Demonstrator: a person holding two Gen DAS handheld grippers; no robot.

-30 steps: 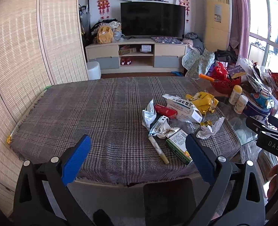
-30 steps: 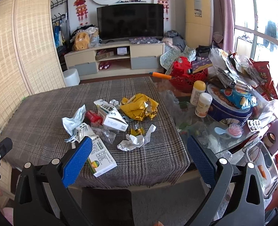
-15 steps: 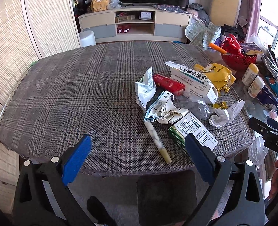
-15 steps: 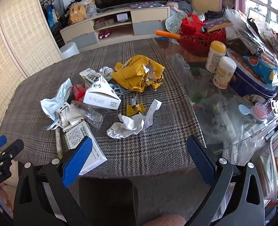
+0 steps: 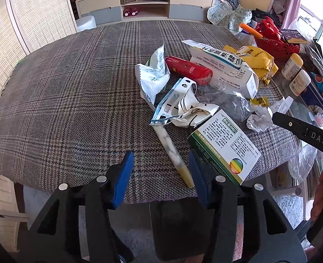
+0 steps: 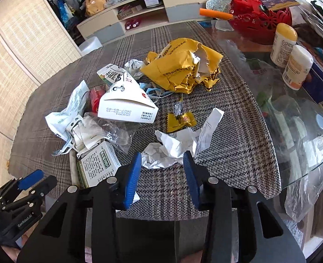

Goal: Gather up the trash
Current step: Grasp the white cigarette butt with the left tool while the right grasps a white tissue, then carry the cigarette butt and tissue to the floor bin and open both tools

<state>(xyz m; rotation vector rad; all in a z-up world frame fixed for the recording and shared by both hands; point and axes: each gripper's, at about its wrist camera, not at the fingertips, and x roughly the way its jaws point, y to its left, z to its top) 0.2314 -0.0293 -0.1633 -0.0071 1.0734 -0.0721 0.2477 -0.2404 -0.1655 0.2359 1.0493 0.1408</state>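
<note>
Trash lies piled on the plaid tablecloth point(image 5: 62, 100). My left gripper point(image 5: 161, 171) is open, low over the near table edge, with a marbled pen point(image 5: 173, 153) between its fingers and a green-and-white box point(image 5: 225, 146) just to its right. A red wrapper point(image 5: 188, 70), a white carton point(image 5: 225, 65) and crumpled white packaging point(image 5: 183, 107) lie beyond. My right gripper point(image 6: 162, 173) is open, its fingertips either side of crumpled white paper point(image 6: 174, 146). A small yellow wrapper point(image 6: 180, 120), a torn yellow bag point(image 6: 183, 68) and a white carton point(image 6: 126, 107) lie farther back.
Right of the cloth is bare glass tabletop point(image 6: 292, 114) with two white bottles point(image 6: 290, 52), a red basket point(image 6: 260, 19) and a blue tin. A clear plastic bag point(image 6: 308, 188) hangs off the near right edge. A TV cabinet point(image 5: 146, 2) stands beyond.
Both grippers have moved forward and down toward the table and tilted down. Both sets of fingers have narrowed but stay open. The trash has not moved.
</note>
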